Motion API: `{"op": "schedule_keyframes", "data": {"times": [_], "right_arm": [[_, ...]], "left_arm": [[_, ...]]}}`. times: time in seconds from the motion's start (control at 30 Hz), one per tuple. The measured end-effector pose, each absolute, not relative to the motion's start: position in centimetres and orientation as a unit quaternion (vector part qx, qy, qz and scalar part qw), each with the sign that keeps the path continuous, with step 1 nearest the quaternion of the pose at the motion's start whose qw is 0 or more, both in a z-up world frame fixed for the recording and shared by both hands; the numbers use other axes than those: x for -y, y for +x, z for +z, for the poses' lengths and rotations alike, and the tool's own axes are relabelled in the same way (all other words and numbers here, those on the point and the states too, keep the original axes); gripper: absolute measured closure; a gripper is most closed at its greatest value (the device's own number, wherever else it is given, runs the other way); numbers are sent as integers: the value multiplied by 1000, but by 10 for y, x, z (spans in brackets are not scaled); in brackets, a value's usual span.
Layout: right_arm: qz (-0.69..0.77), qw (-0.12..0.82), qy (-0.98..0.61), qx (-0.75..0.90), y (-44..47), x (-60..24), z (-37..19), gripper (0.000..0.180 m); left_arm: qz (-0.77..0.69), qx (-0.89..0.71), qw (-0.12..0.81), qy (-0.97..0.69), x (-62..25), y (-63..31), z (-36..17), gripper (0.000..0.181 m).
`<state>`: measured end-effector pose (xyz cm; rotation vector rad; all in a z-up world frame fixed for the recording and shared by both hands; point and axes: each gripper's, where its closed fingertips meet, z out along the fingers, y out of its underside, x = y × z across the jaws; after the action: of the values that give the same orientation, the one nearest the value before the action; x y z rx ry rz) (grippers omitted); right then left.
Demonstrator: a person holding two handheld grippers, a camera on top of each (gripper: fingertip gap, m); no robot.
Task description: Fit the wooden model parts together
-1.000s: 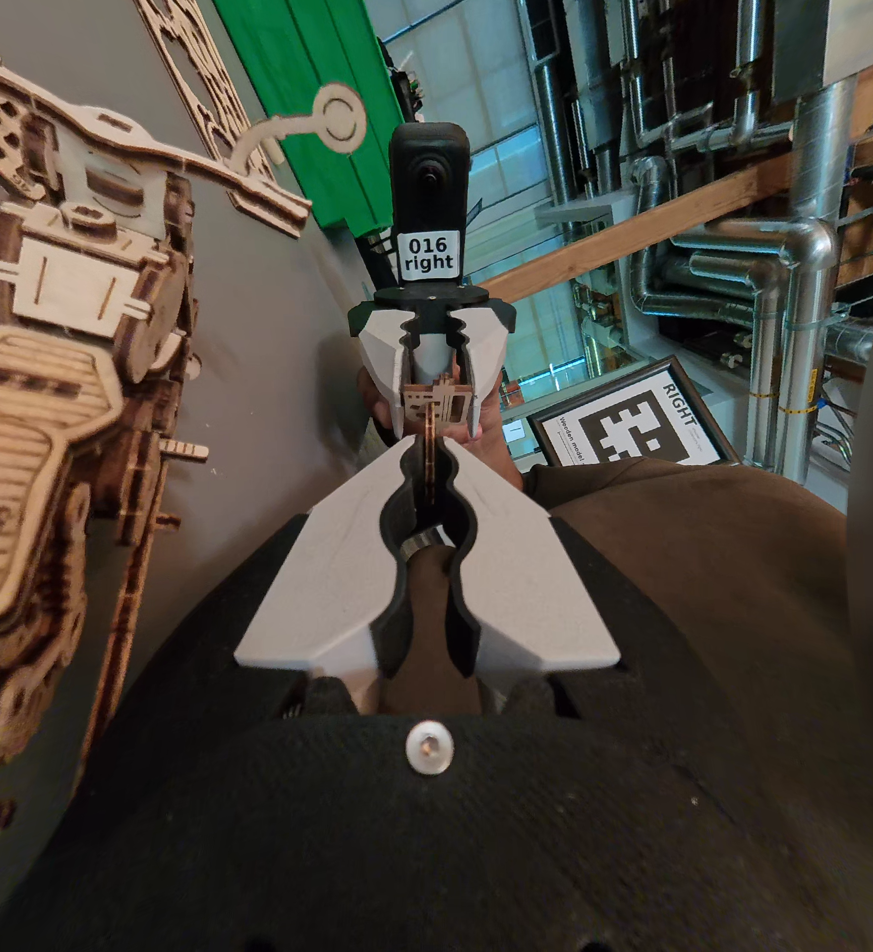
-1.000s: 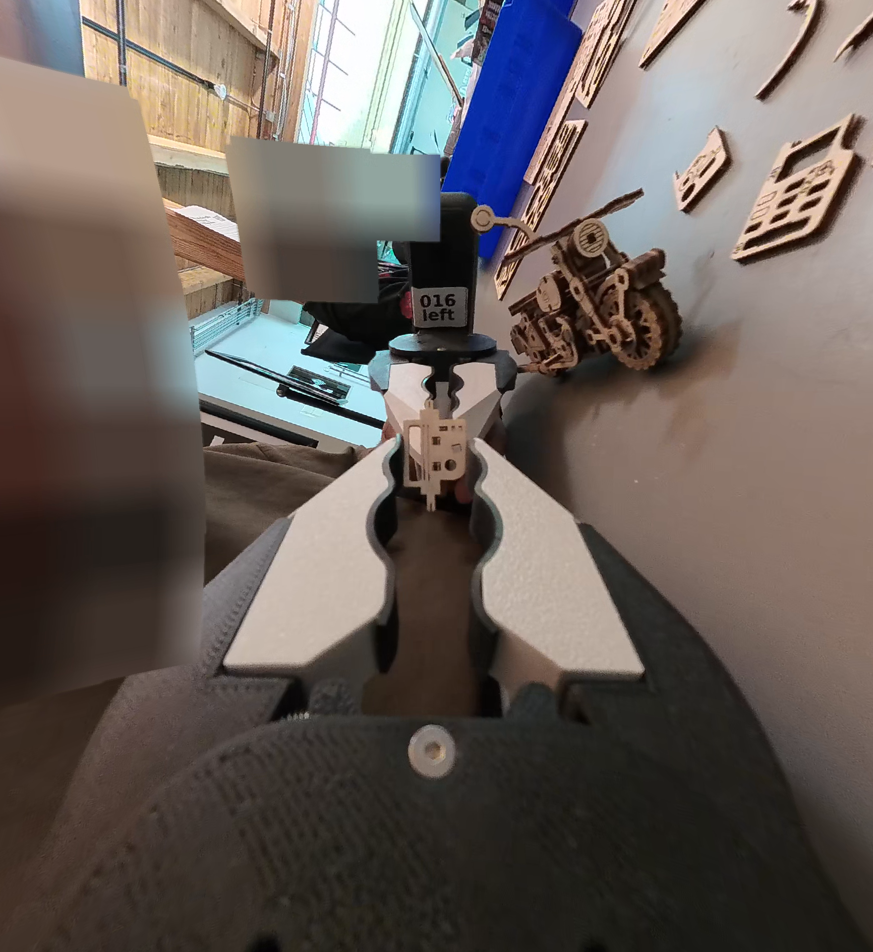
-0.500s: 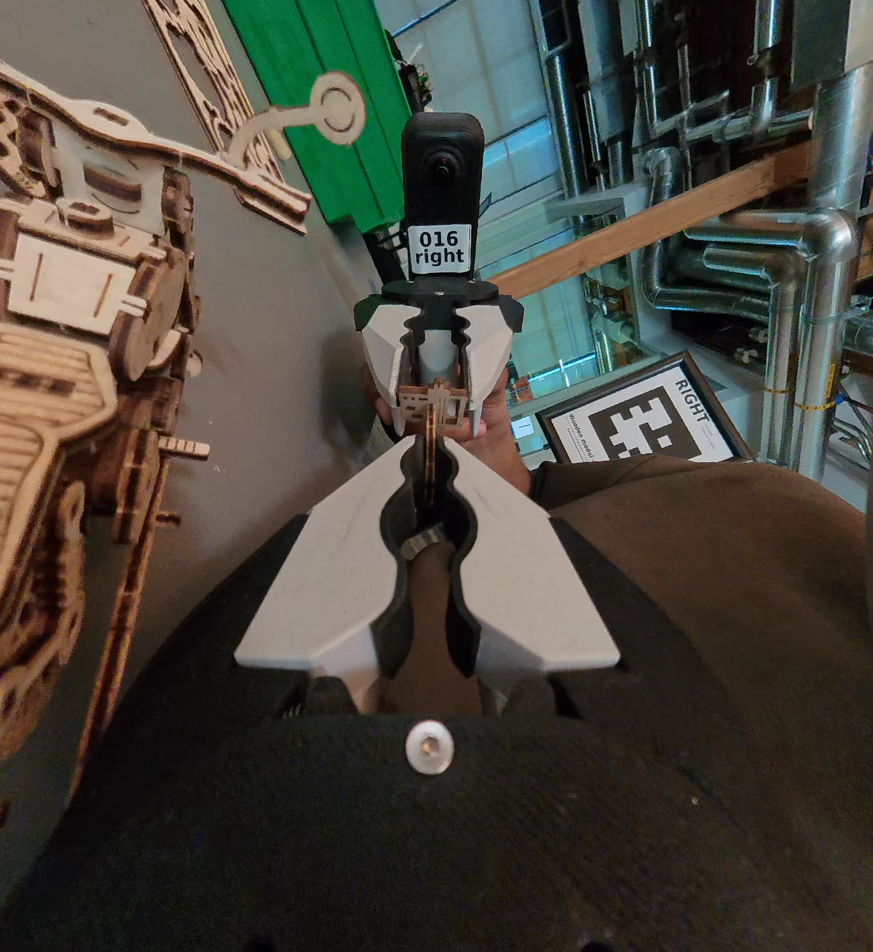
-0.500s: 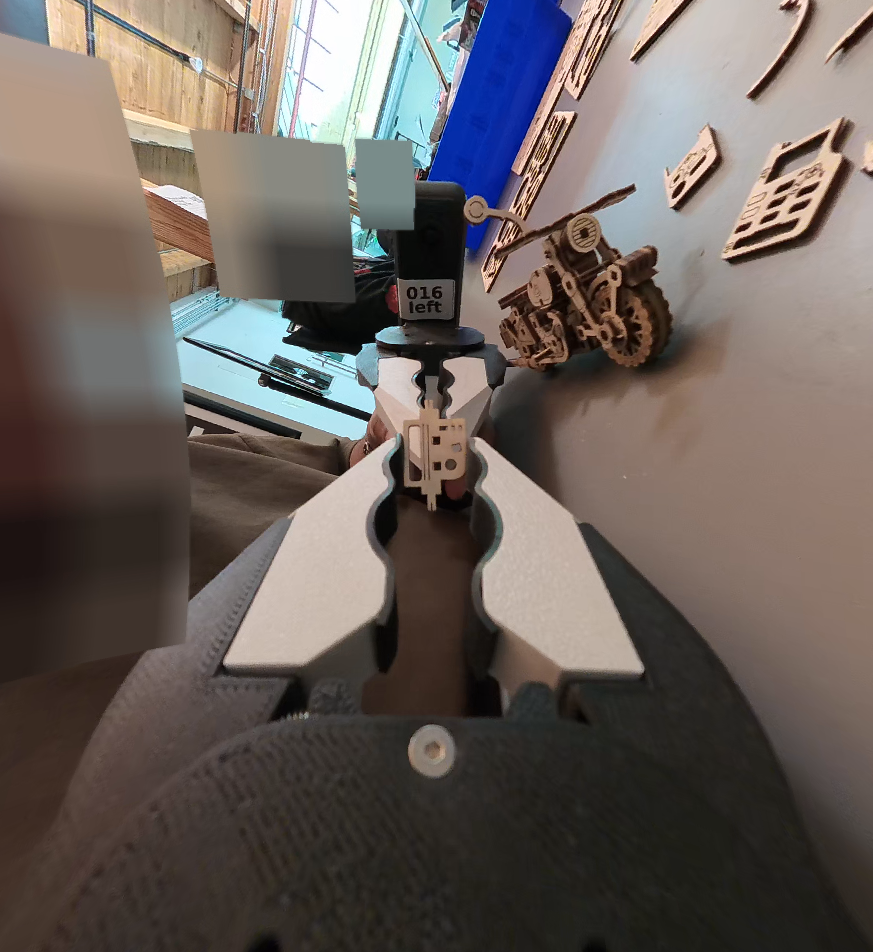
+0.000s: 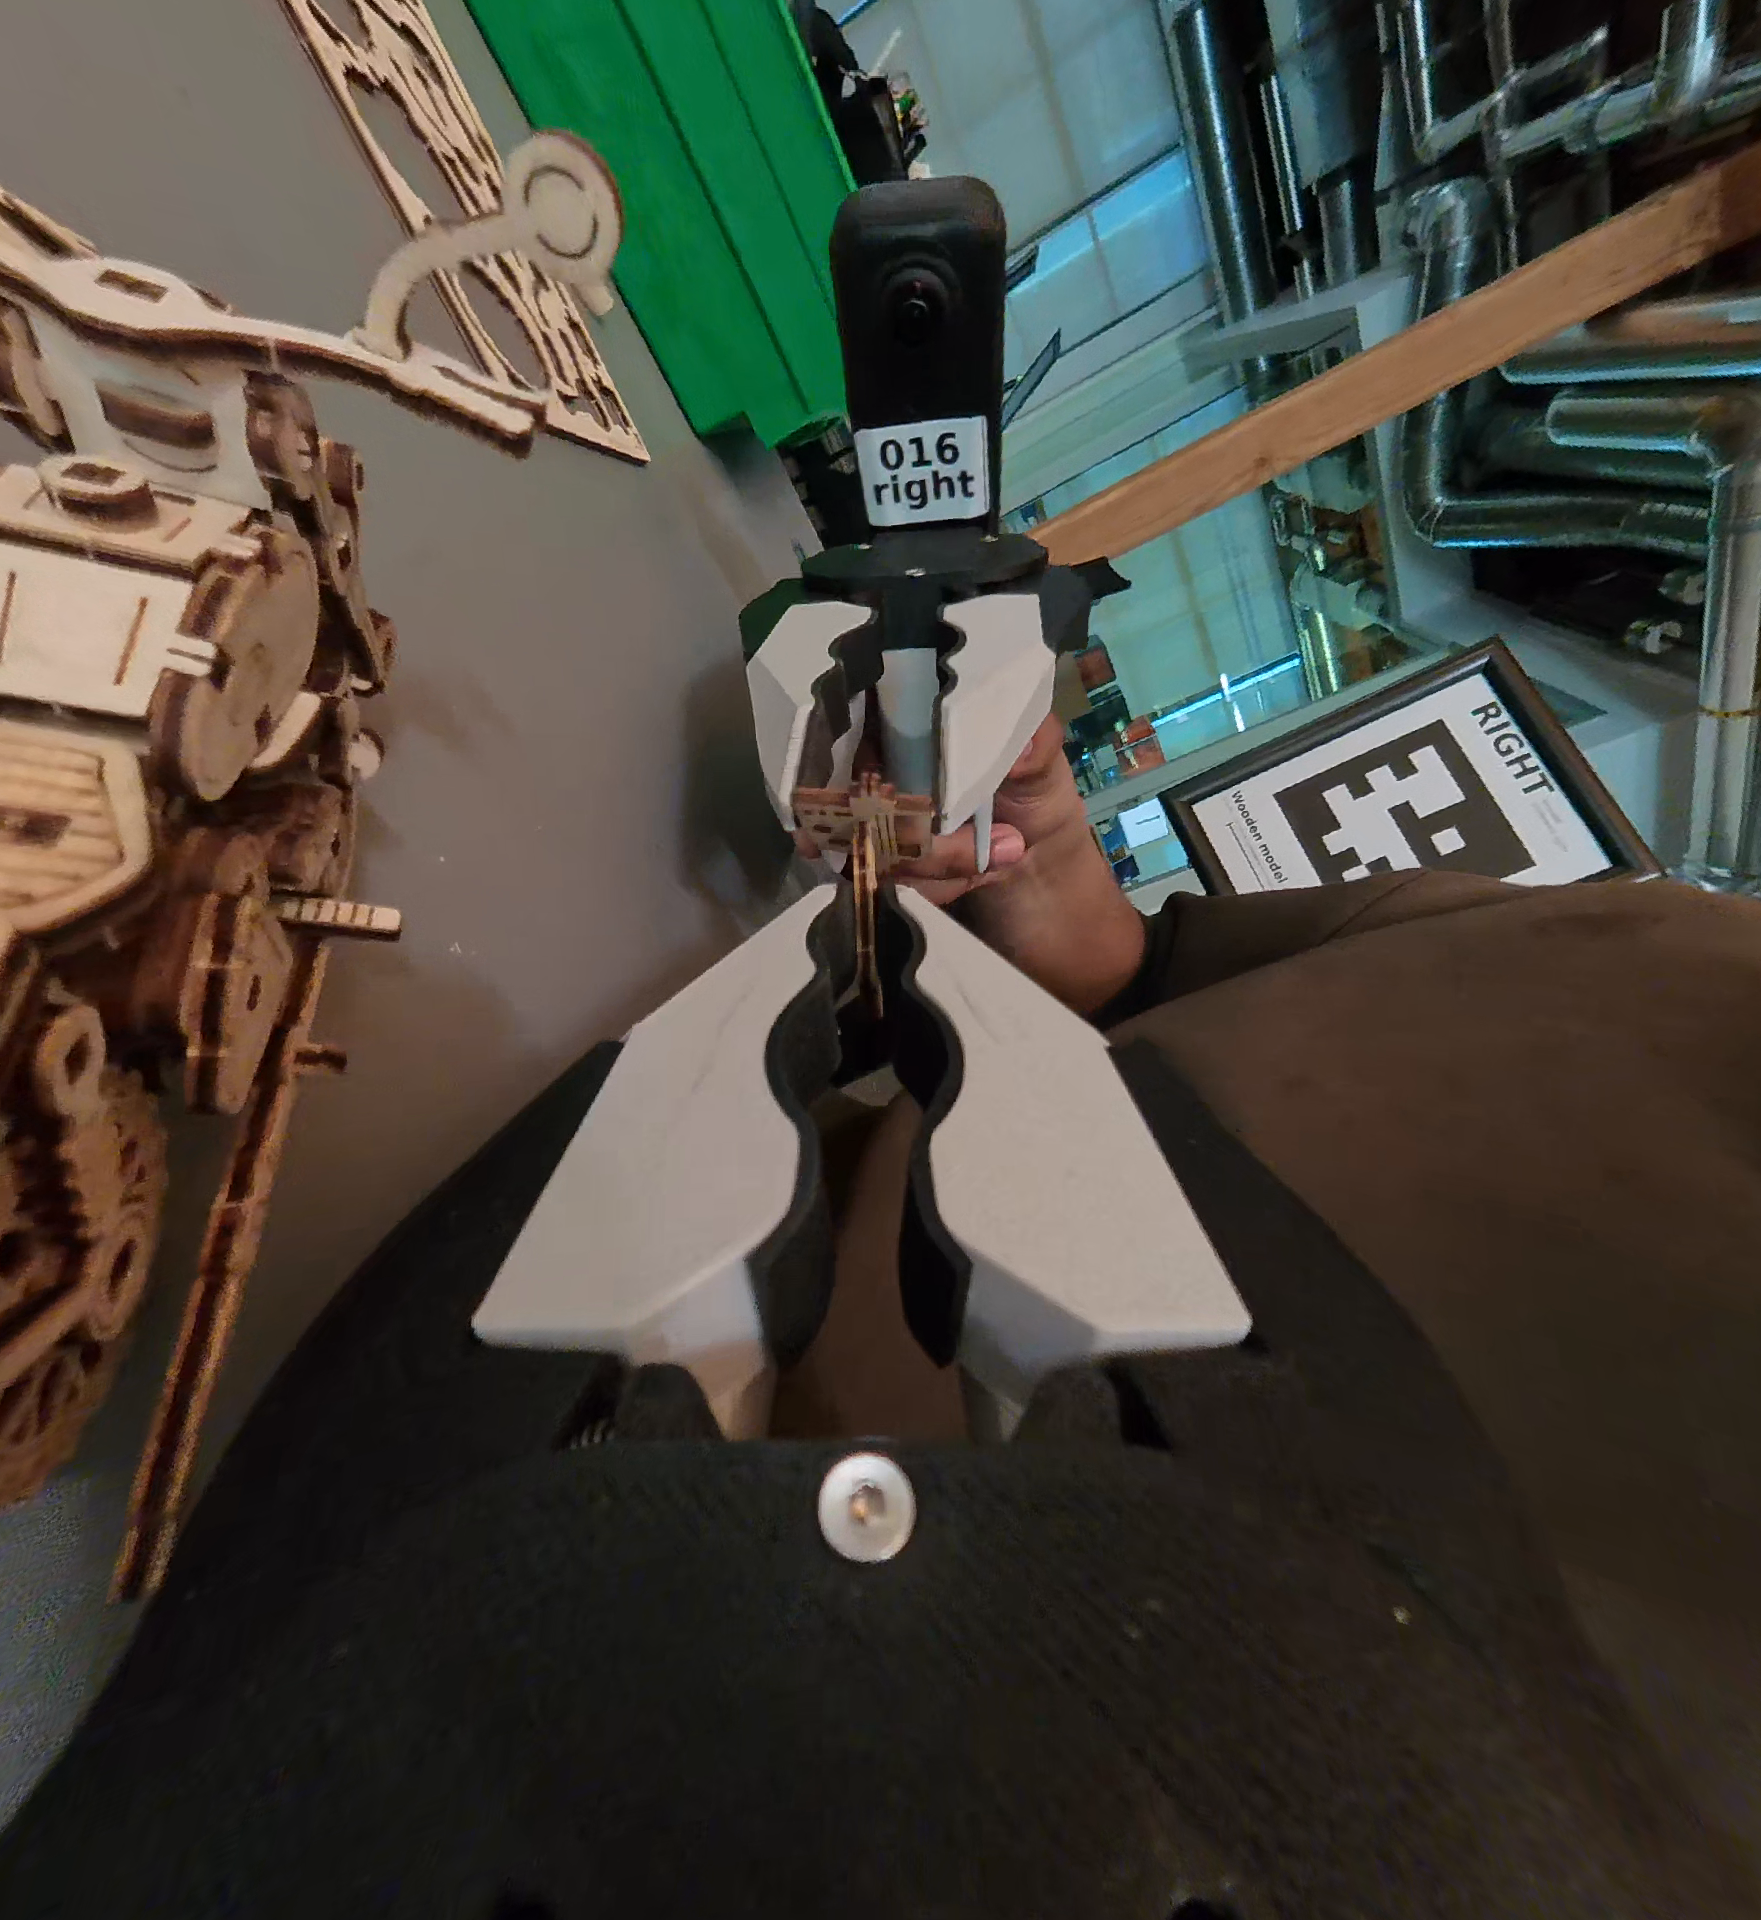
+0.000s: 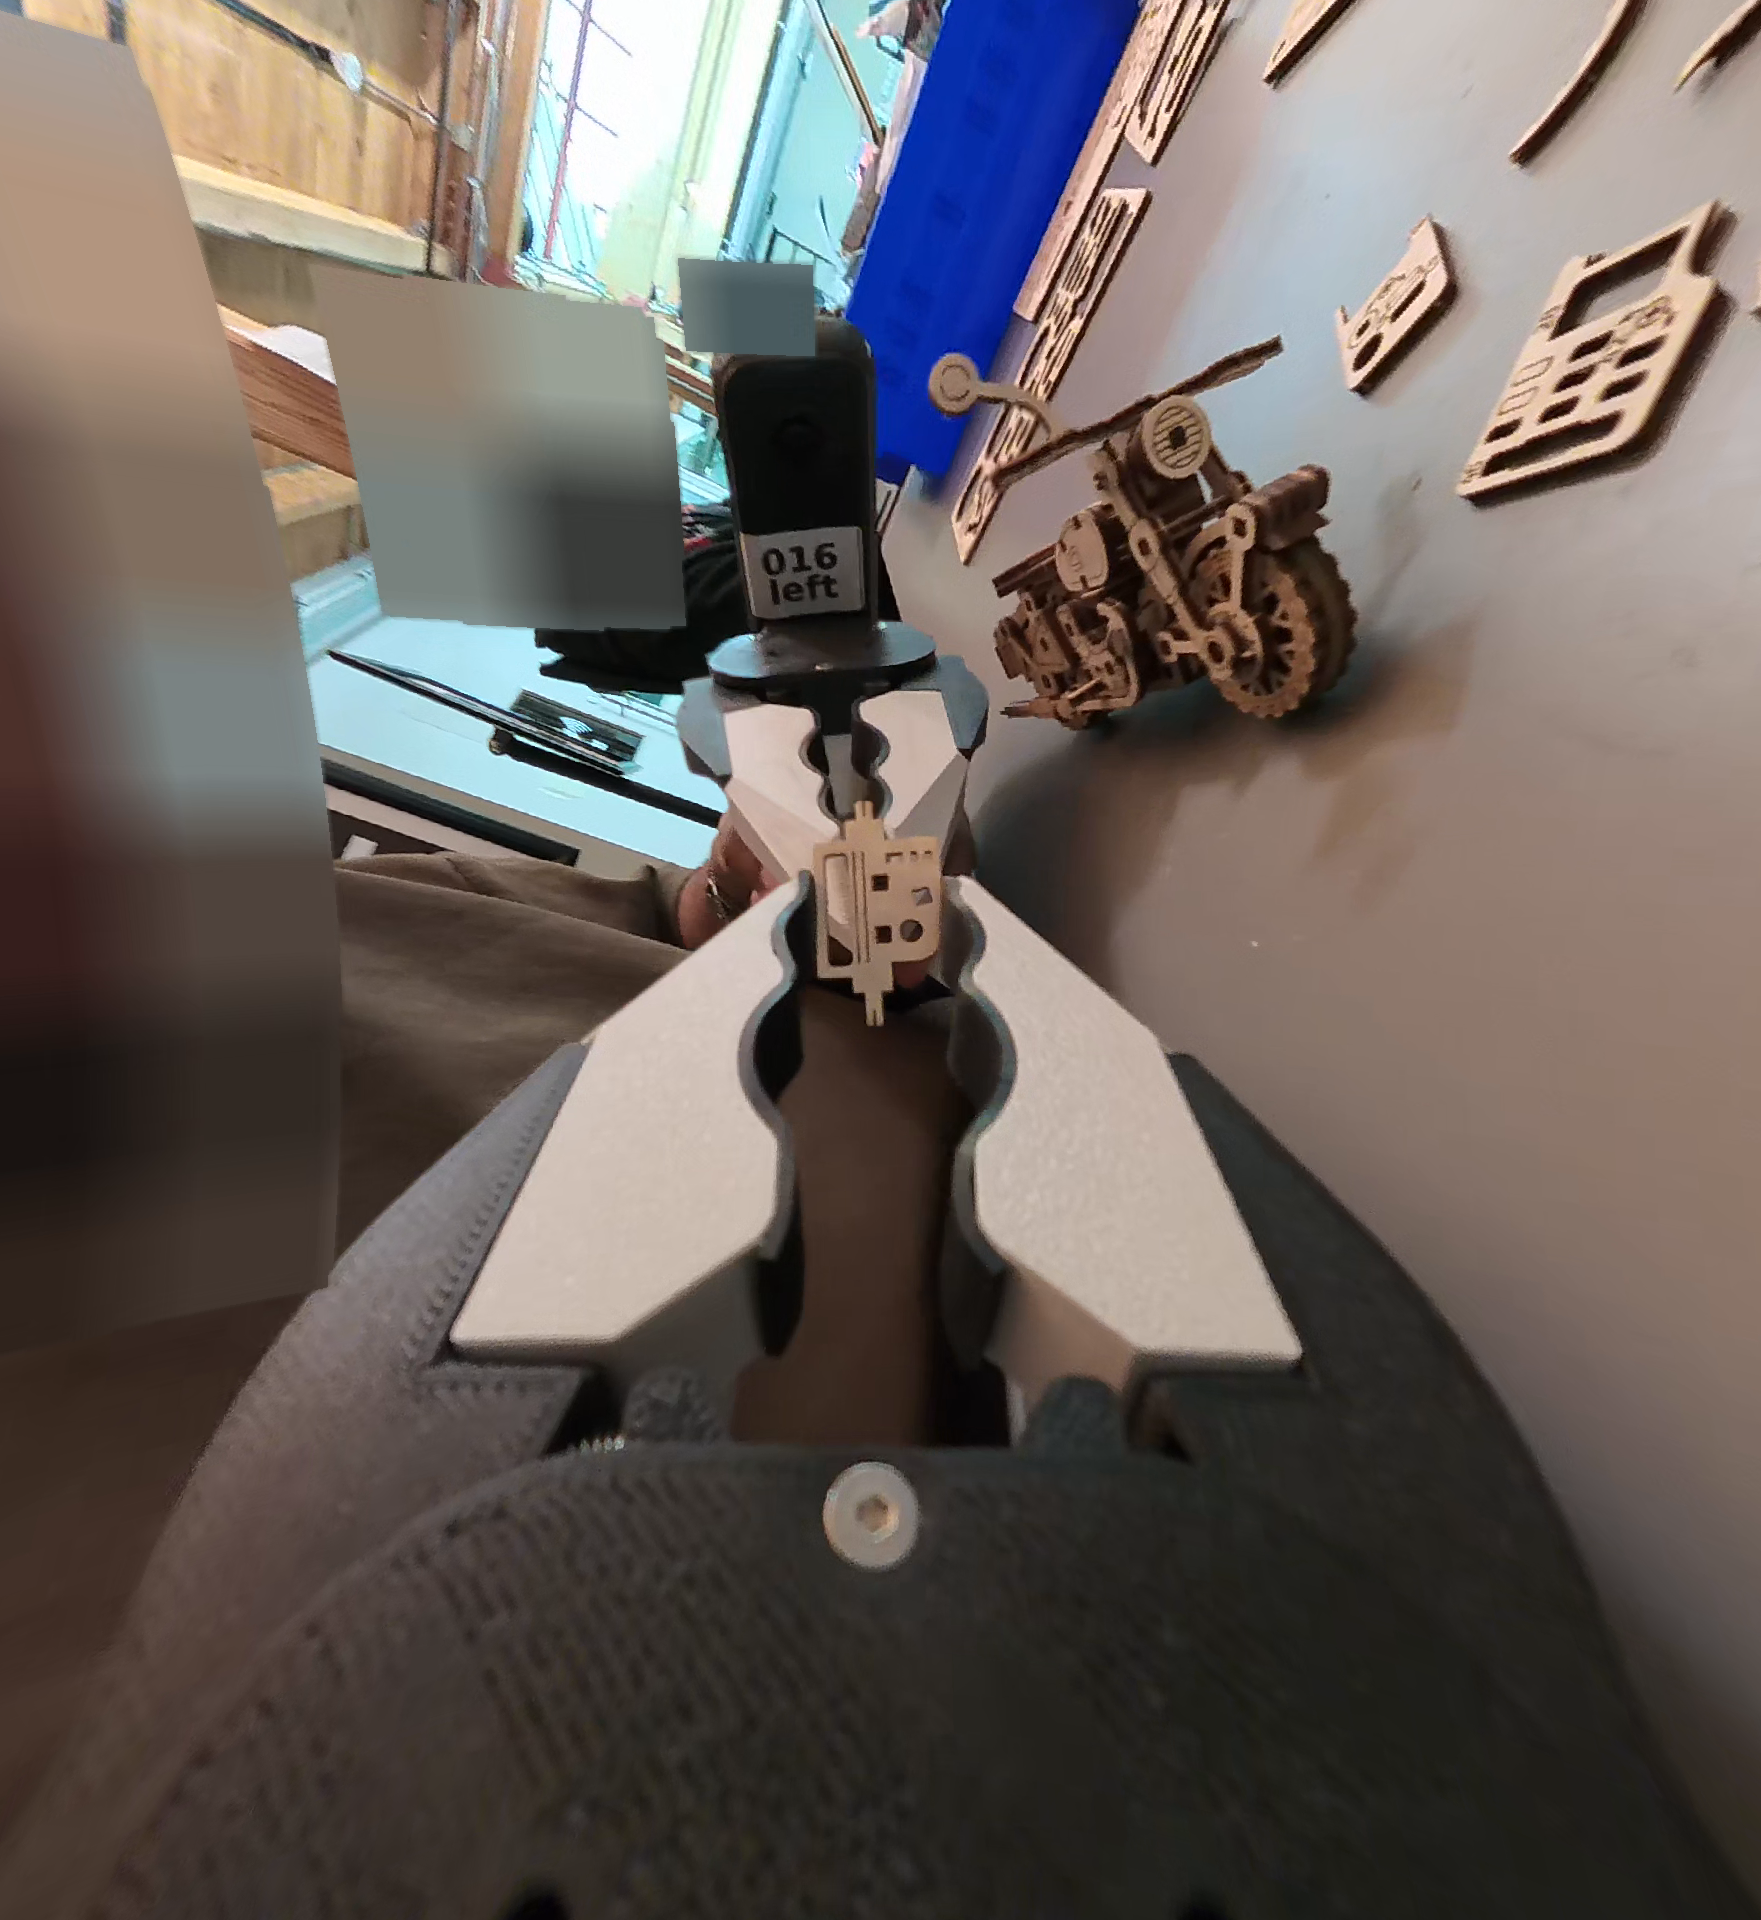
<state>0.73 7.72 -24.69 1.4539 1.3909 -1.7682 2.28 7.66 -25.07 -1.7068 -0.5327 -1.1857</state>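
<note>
My left gripper [image 5: 865, 906] is shut on a thin wooden slat [image 5: 865, 961], seen edge-on. My right gripper [image 6: 876, 914] faces it tip to tip and is shut on a small flat wooden plate [image 6: 905, 914] with cut-outs. The slat [image 6: 868, 1000] runs through the plate's slot, so the two parts cross. In the left wrist view the right gripper [image 5: 897, 821] holds the plate [image 5: 834, 816] just past my fingertips. The left gripper [image 6: 845, 790] shows behind the plate in the right wrist view. Both are held above the grey table [image 6: 1478, 935].
A built wooden motorcycle model [image 6: 1177, 613] stands on the table, close on the left in the left wrist view [image 5: 76, 831]. Loose cut wooden parts [image 6: 1593, 353] and part sheets [image 5: 460, 208] lie beyond. A green box [image 5: 689, 187], a blue box [image 6: 969, 208] and a framed sign [image 5: 1395, 790] stand around. My left and right fingertips are right by each other.
Both grippers stay tip to tip with their parts held. The plate has tilted from partly face-on to edge-on in the left wrist view. The views have shifted slightly.
</note>
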Motion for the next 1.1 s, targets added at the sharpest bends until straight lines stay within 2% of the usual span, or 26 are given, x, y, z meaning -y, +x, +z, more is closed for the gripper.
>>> {"op": "schedule_keyframes", "data": {"times": [0.5,0.67,0.77,1.0,1.1], "right_arm": [[-647,201,517,-523,7,-80,-239,155],[-667,194,509,-509,3,-81,-230,142],[-680,150,502,-513,-1,-89,-223,144],[-688,-22,443,-574,-1,-92,-195,146],[-695,-52,416,-584,5,-88,-183,154]], "left_arm": [[-499,221,494,-677,-80,25,-244,180],[-503,219,506,-666,-79,23,-239,180],[-492,207,531,-658,-79,19,-234,180],[-461,151,604,-633,-73,13,-210,180],[-439,109,621,-640,-71,20,-203,179]]}}
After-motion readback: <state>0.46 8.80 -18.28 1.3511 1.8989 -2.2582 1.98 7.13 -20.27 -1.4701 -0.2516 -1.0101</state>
